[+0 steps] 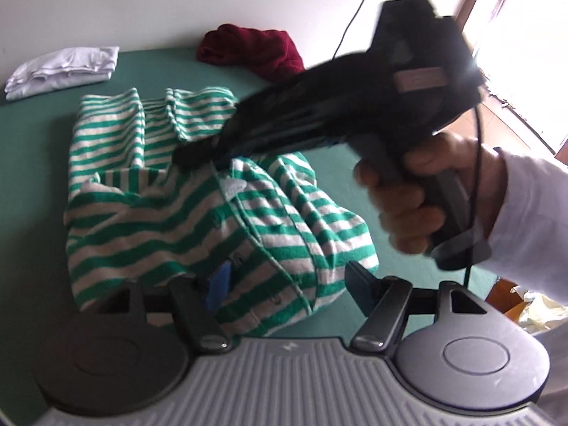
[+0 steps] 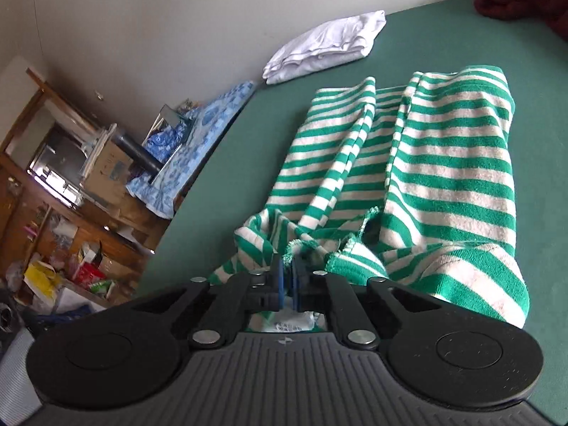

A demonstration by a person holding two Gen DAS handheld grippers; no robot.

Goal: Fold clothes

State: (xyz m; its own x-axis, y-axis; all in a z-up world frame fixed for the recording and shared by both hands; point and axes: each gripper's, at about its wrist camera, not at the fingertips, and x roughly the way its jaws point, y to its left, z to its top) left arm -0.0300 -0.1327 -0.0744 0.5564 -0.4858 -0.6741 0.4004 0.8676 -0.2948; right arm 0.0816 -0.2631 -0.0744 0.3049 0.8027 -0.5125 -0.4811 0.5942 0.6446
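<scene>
Your work surface is a green felt-covered table (image 2: 461, 28) set against a pale wall, and the green-and-white striped knit garment (image 1: 198, 220) lies crumpled in the middle of it. Beyond the striped garment sits a folded white shirt (image 1: 64, 71), with a bunched dark red cloth (image 1: 252, 49) beside that at the far edge.

Your left gripper (image 1: 287, 284) stands wide open at the near hem of the striped garment, its fingers straddling the fabric without clamping it.

Only the left wrist view shows your right hand (image 1: 419, 198) in a white sleeve, holding the other tool above the garment. Only the right wrist view shows the right gripper (image 2: 289, 275) pinched closed on a raw edge of the striped fabric, plus cluttered wooden shelves (image 2: 64, 213) and a blue patterned cloth (image 2: 198, 135) off the table's side.
</scene>
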